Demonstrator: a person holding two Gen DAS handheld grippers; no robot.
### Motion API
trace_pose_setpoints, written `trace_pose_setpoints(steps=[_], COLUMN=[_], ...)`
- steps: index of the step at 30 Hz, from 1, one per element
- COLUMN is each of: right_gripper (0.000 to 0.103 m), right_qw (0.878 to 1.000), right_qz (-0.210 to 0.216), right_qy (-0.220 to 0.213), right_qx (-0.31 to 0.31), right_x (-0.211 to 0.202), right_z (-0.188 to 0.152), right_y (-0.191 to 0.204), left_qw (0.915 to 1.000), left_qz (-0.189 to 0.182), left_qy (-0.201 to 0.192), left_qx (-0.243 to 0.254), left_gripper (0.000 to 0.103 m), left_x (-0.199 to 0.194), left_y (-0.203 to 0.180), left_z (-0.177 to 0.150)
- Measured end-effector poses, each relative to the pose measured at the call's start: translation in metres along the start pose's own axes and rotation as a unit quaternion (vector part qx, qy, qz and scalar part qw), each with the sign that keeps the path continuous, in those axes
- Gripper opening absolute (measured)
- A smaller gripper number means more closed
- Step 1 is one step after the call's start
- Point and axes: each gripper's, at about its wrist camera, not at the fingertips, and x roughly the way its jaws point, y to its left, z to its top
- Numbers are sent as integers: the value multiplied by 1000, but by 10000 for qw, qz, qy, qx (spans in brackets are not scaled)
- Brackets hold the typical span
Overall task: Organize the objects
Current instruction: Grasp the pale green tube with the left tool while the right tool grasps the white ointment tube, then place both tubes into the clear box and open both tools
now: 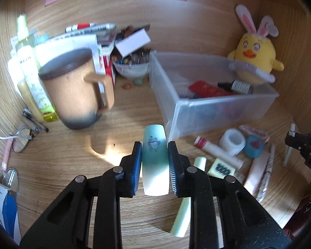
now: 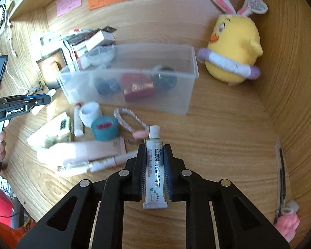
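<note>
My left gripper [image 1: 155, 145] is shut on a teal-and-white tube [image 1: 155, 161] with a small cartoon print, held above the wooden desk in front of the clear plastic bin [image 1: 224, 112]. My right gripper [image 2: 154, 148] is shut on a white ointment tube [image 2: 154, 170] with a white cap, held above the desk, right of the loose pile and in front of the bin [image 2: 155, 103]. The bin holds a red tube [image 1: 209, 89] and a dark bottle [image 1: 236, 86]. The left gripper also shows in the right wrist view [image 2: 45, 99].
A brown mug [image 1: 72, 91] and bottles [image 1: 31, 78] stand left. A bowl of marbles [image 1: 132, 64] sits behind. A yellow chick plush [image 2: 232, 47] stands in the right corner. Loose tubes, a teal ball [image 2: 104, 127], tape roll [image 1: 233, 142] and a rope loop [image 2: 130, 122] lie before the bin.
</note>
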Motion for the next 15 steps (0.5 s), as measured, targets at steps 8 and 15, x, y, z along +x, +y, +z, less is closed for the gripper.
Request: trace_pose_setpoints(steps=[8,15], right_gripper=[14,14], right_qw=[9985,9945], right_qz=[10,59], right_qy=[-541,-1041], right_qx=[34,104], right_x=[-16,-30], right_z=[27,56], right_y=[0,-1], left_qw=[9986,9958], left_qz=[-188,-379], left_qy=[-500,-827], left_qx=[10,59], left_gripper=[25,25], left_x=[-27,-40], left_y=[-12,-25], left_z=[19,39])
